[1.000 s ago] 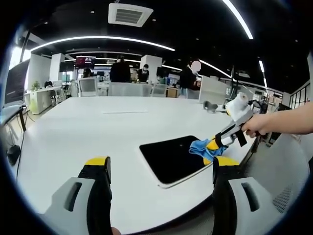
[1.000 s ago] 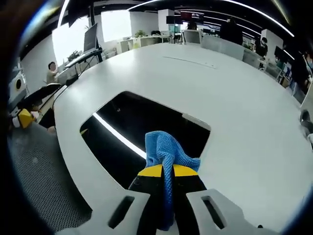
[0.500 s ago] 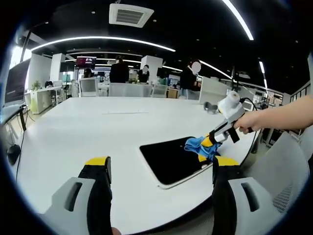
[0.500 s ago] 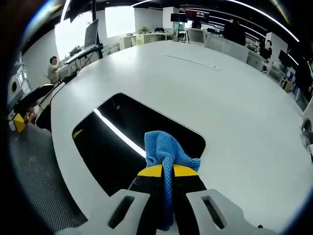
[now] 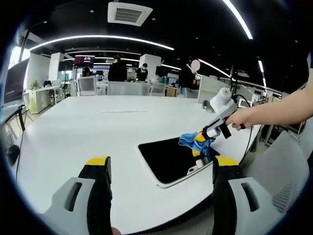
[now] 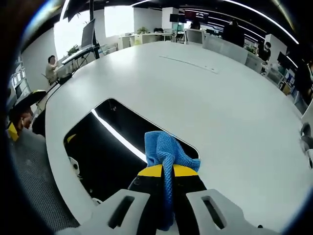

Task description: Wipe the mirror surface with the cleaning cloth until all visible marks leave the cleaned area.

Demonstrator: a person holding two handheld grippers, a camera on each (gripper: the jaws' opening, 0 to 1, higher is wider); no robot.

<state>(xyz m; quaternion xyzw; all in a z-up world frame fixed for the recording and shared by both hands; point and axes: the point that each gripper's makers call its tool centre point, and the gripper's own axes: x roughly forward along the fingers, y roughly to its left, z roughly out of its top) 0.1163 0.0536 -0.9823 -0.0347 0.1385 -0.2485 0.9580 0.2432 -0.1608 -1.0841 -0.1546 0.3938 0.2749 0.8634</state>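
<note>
A dark rectangular mirror (image 5: 168, 159) (image 6: 105, 147) with rounded corners lies flat on the white table (image 5: 98, 127) near its front edge. My right gripper (image 6: 168, 171) (image 5: 199, 138) is shut on a blue cleaning cloth (image 6: 165, 152) (image 5: 188, 140), which hangs over the mirror's far right part; whether it touches the glass I cannot tell. A hand holds that gripper from the right. My left gripper (image 5: 159, 169) stands open above the table's front edge, nothing between its fingers, with the mirror beyond it.
The white table (image 6: 234, 107) runs far back, with a thin strip (image 5: 124, 112) lying on it. Several people (image 5: 120, 71) and desks stand behind the table. A chair (image 5: 274, 166) sits at the right. Dark floor (image 6: 34, 196) lies beside the table's edge.
The right gripper has moved with the blue cloth further onto the mirror, away from its near right corner. My left gripper has stayed still and open.
</note>
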